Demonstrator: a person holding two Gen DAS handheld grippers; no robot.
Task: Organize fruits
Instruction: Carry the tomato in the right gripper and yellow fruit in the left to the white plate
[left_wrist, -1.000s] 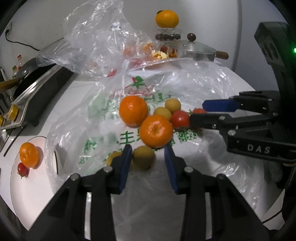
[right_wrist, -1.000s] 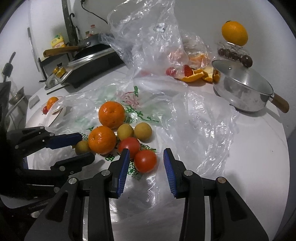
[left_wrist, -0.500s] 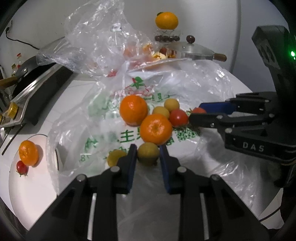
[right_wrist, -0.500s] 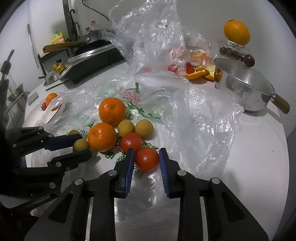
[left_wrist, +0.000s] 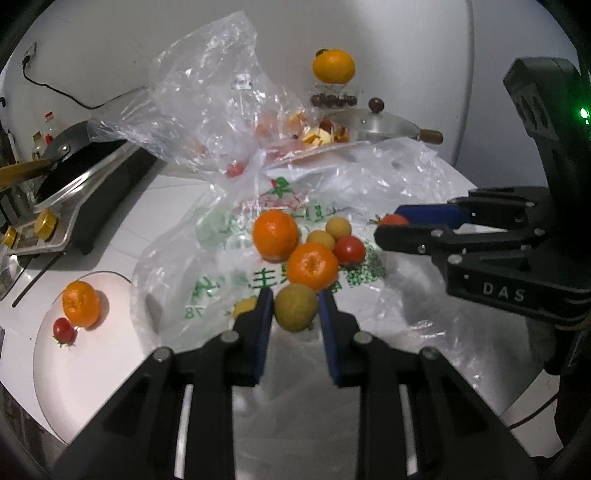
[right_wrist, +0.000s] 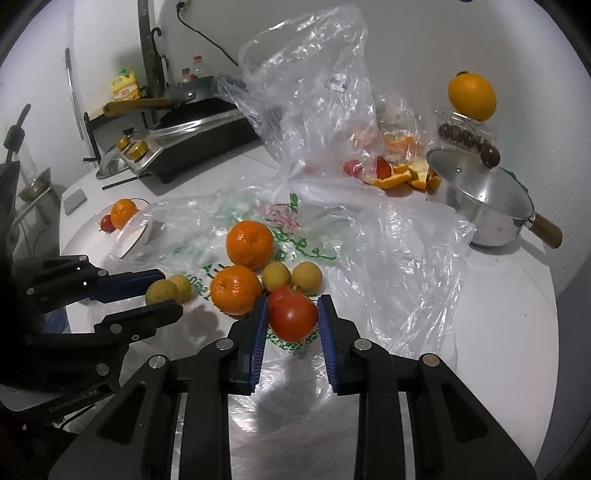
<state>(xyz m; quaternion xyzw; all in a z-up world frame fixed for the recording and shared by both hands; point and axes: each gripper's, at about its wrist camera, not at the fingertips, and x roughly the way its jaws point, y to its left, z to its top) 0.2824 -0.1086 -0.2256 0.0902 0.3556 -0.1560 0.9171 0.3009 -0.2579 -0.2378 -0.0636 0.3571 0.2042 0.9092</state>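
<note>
Left gripper (left_wrist: 295, 314): pinched the yellow-green fruit (left_wrist: 296, 308); it could roll out.
Right gripper (right_wrist: 291, 319): pinched the tomato (right_wrist: 293, 316); a hard squeeze could squash it.

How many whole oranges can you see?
4: two on the printed plastic bag, one on the white plate, one atop the glass jar. More may hide inside the crumpled bag.

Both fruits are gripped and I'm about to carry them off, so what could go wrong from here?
1. The left hand-held gripper is shut on the yellow-green fruit only near its fingertips; it could roll out.
2. The right hand-held gripper is shut on a tomato; a hard squeeze may bruise it.
3. The loose plastic bag under the pile could drag and roll the oranges.
</note>
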